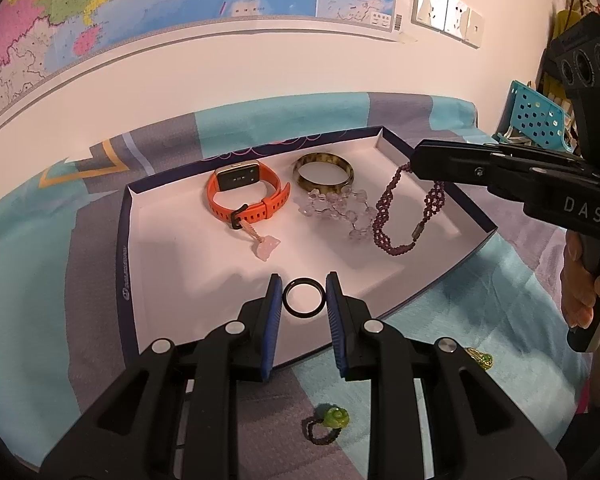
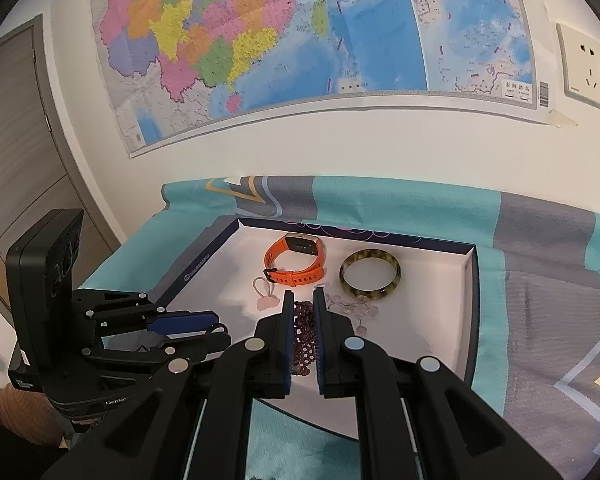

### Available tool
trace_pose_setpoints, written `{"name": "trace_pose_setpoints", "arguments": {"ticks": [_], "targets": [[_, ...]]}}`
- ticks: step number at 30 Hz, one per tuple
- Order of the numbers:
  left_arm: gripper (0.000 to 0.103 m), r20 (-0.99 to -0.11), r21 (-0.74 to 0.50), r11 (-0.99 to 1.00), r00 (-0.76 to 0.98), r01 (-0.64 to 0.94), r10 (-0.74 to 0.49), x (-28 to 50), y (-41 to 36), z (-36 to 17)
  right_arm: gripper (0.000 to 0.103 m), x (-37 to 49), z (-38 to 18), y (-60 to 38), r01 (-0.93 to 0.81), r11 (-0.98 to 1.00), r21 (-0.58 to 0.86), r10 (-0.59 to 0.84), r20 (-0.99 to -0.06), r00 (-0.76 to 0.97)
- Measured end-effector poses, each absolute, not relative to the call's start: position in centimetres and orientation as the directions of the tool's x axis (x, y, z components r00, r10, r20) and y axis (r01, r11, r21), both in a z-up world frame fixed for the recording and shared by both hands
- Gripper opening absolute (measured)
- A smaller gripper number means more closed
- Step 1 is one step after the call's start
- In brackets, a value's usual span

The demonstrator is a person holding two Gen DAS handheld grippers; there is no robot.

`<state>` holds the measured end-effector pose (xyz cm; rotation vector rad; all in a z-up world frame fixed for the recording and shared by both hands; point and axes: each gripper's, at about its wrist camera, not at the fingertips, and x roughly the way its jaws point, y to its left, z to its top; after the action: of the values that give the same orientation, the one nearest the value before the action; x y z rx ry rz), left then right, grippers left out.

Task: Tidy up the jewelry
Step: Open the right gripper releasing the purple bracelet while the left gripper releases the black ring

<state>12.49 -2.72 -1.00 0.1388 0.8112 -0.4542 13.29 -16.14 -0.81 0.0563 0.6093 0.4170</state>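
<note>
Left wrist: left gripper (image 1: 302, 299) pinches black ring (image 1: 302, 298) over tray (image 1: 125, 256); right gripper (image 2: 302, 334) clamps purple bracelet (image 1: 392, 216).

A: Both views are evenly and warmly lit; the wall (image 2: 340, 152) reads cream with a faint pink cast, and no lamp shows.

B: Shadows?

A: Soft ones. Inside the tray (image 1: 172, 264) a pale grey shadow lies just ahead of the left tongs (image 1: 302, 278), and the bangle (image 1: 323, 176) throws only a thin rim of shade.

B: Glare?

A: The white tray floor is close to washed out, and the silver rivets on the tongs shine.

B: Sharpness?

A: Centre is crisp. Fisheye bending curves the map (image 2: 300, 40) edge and the bed's (image 1: 28, 280) far side; the corners fall to black, and the socket (image 1: 446, 14) looks smeared.
</note>
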Motion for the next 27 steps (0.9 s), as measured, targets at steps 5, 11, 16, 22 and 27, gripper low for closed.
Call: {"name": "trace_pose_setpoints", "arguments": {"ticks": [5,11,16,22,27], "targets": [[0.023,-0.732,-0.051,0.897,0.595,0.438,-0.332,12.9,-2.8,-1.2,0.008,13.8,-1.0,-15.9,-0.365,0.913,0.185,0.404,-0.547,0.733],[0.023,-0.741,-0.051,0.901,0.589,0.43,-0.323,13.6,-2.9,-1.5,0.008,14.7,-1.4,-15.8,-0.365,0.908,0.208,0.417,-0.554,0.721],[0.023,-0.748,-0.051,0.903,0.583,0.426,-0.317,14.1,-3.0,-1.7,0.008,15.5,-2.1,-16.0,-0.354,0.906,0.234,0.422,-0.567,0.707],[0.023,-0.762,-0.047,0.908,0.573,0.417,-0.302,15.0,-3.2,-2.2,0.008,16.3,-3.2,-16.8,-0.316,0.917,0.243,0.398,-0.592,0.7],[0.023,-0.779,-0.049,0.909,0.555,0.413,-0.294,15.8,-3.3,-3.0,0.008,16.5,-3.9,-17.6,-0.283,0.928,0.243,0.373,-0.611,0.699]]}}
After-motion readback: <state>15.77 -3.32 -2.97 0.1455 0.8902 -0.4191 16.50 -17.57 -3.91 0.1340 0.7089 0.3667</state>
